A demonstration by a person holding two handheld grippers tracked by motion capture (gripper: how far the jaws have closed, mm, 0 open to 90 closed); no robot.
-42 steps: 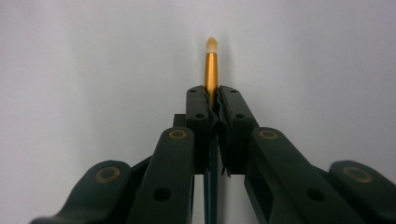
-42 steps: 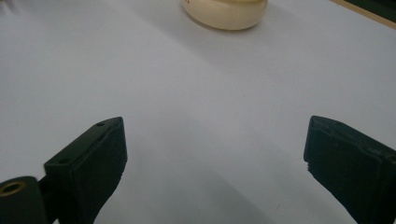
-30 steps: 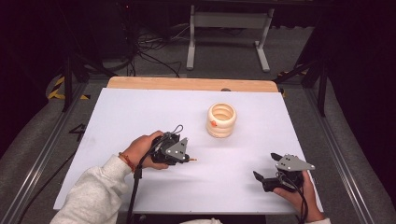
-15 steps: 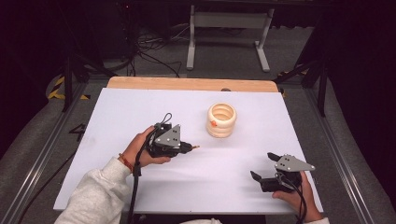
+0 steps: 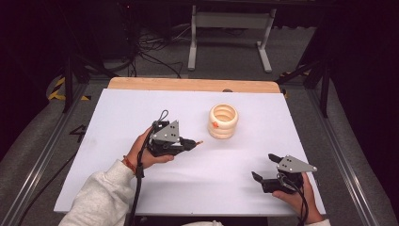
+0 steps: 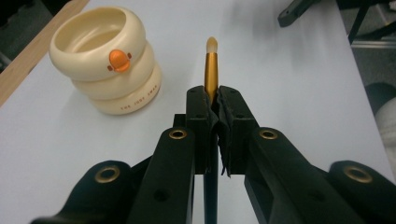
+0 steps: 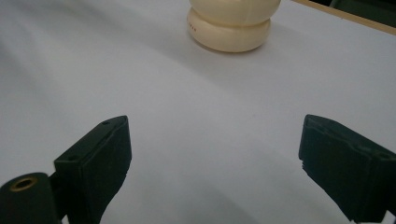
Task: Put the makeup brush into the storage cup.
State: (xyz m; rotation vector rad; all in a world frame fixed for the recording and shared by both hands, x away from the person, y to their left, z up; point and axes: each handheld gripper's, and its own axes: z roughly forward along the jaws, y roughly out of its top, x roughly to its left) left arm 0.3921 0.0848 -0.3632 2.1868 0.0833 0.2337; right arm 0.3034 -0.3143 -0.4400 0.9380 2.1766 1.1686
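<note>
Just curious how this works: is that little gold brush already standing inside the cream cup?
No, the brush is clamped between the left gripper's jaws, out beside the cup and above the table.

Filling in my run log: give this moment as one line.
left gripper: shut on gold brush | right gripper: open, nothing between jaws | cream ringed holder: upright on table

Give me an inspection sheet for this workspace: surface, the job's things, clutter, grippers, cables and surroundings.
Surface: white table top, wooden strip along the far edge.
Job's things: cream ringed holder upright, orange mark on its side; gold-handled brush pointing beside it.
Clutter: nothing seen.
Grippers: left gripper shut on the brush; right gripper open, nothing between its jaws.
Cables: black cable trailing from the left gripper; more on the floor behind.
Surroundings: dark room, grey metal stand beyond the table.
</note>
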